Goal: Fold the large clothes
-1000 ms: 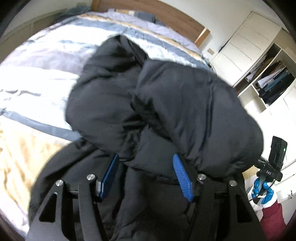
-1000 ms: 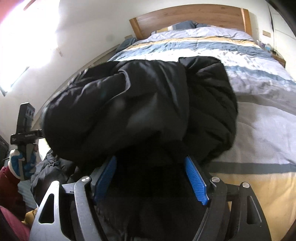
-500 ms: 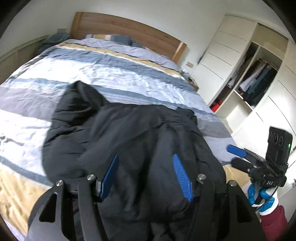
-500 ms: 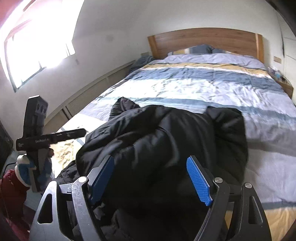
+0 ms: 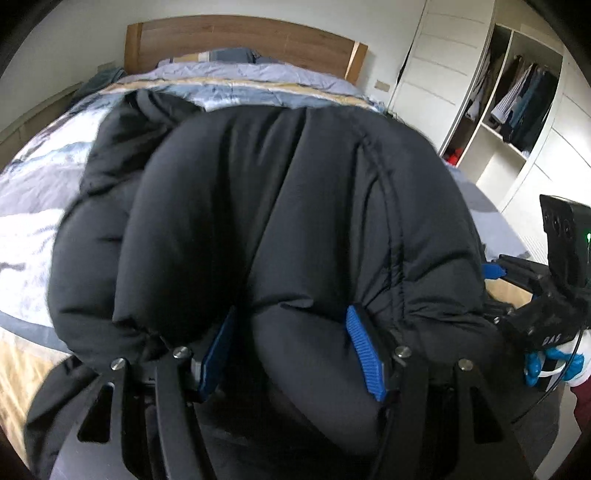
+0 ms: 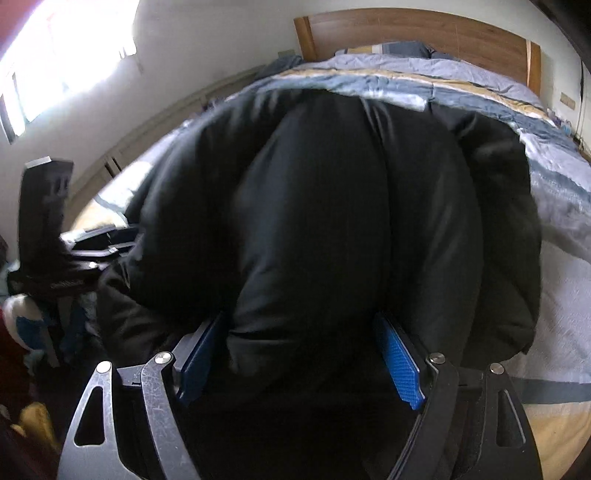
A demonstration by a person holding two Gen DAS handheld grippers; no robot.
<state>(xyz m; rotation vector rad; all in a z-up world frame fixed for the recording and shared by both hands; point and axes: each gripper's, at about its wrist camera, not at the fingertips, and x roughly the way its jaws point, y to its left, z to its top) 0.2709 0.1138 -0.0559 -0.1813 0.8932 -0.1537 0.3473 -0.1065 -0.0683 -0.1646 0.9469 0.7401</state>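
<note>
A black puffer jacket point(image 5: 288, 206) fills both views, bunched over the striped bed. My left gripper point(image 5: 291, 350) has its blue pads wide apart with a thick roll of the jacket pressed between them. My right gripper point(image 6: 299, 354) stands the same way, pads wide apart around a thick fold of the jacket point(image 6: 332, 206). The right gripper also shows at the right edge of the left wrist view point(image 5: 495, 271), against the jacket's side. The left gripper's body shows at the left of the right wrist view point(image 6: 48, 236). The fingertips are hidden in the fabric.
The bed's striped blue, white and tan duvet point(image 5: 29, 206) lies under the jacket, with a wooden headboard point(image 5: 240, 33) behind. An open white wardrobe point(image 5: 517, 103) with hanging clothes stands at the right. A bright window point(image 6: 55, 55) is at the left.
The jacket's bulk has come up and toward both cameras and now covers most of each view. Half a second ago it lay lower and flatter on the bed.
</note>
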